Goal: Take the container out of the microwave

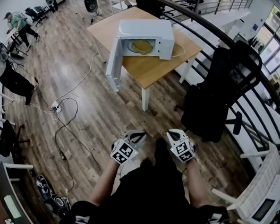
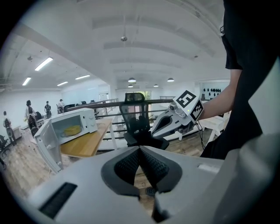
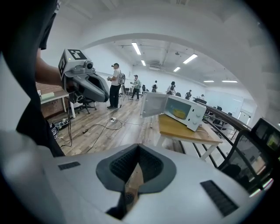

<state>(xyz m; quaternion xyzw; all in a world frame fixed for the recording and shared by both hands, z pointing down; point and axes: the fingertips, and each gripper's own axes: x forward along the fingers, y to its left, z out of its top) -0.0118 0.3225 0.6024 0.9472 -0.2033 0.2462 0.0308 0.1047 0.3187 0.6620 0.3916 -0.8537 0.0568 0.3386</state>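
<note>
Holding both tools low by the body, the person keeps them well apart from the microwave [image 1: 145, 40]. Left gripper [image 1: 139, 134]: jaws pressed together, nothing between them. Right gripper [image 1: 172, 133]: same, tips meeting, empty. The two sit side by side without touching. The microwave stands on a wooden table [image 1: 154, 70] with its door [image 1: 113, 60] swung open. The yellow container [image 1: 140, 46] sits inside the cavity.

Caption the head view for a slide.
Open white microwave on wooden table holds yellow container; left gripper, right gripper shut, far off.

All three views face the distant microwave [image 1: 146, 31]
</note>
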